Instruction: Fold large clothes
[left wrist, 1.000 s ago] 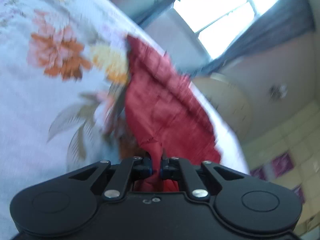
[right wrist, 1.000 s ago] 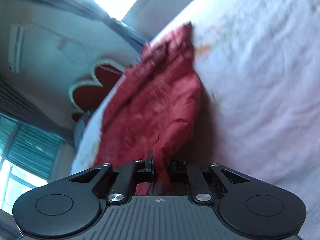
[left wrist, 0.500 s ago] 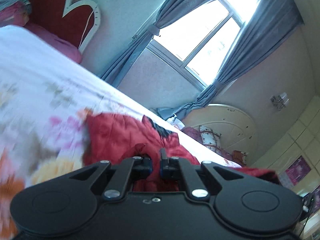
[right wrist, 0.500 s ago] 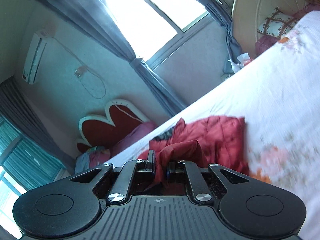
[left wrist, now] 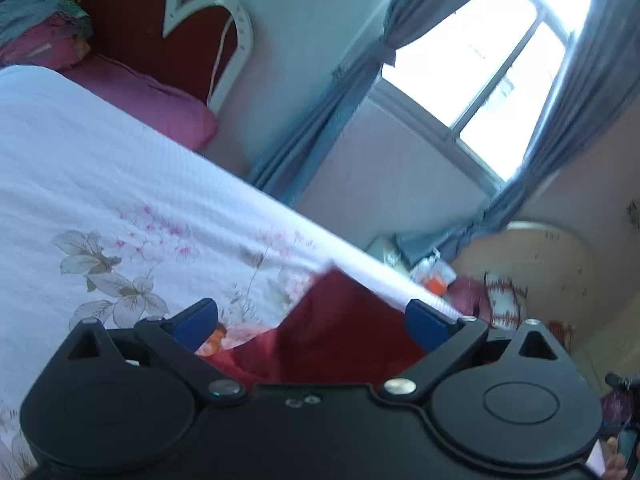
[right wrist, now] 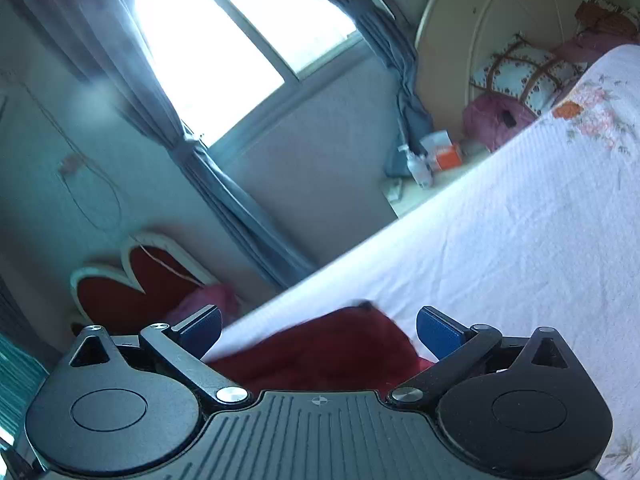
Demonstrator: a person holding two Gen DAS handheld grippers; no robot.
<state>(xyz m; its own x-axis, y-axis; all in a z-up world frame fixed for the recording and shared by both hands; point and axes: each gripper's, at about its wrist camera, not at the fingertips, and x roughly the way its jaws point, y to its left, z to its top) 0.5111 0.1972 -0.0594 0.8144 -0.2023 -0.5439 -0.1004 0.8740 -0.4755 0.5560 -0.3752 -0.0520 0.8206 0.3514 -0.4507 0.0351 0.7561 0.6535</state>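
A dark red garment (left wrist: pixel 340 328) lies on the white flowered bedspread (left wrist: pixel 80 168) near the bed's far edge. My left gripper (left wrist: pixel 312 322) hangs just over it. Its jaws are opening and stand wide, and the blue pads (left wrist: pixel 198 320) touch no cloth. In the right wrist view the same red garment (right wrist: pixel 320 344) lies between and below the fingers of my right gripper (right wrist: pixel 318 330). Those jaws are also opening wide, the blue pads (right wrist: pixel 438 332) clear of the fabric. The gripper bodies hide the near part of the garment.
A red heart-shaped headboard (left wrist: pixel 160 20) and pink pillows (left wrist: pixel 152 100) stand at the bed's head. Beyond the far edge are a window with grey curtains (right wrist: pixel 224 184), a cluttered bedside stand (right wrist: pixel 428 160) and a second bed with a cream round headboard (right wrist: pixel 480 12).
Both grippers swept across the bed carrying folds of the red garment, then opened and let go. The garment now lies flat on the bedspread near the far edge.
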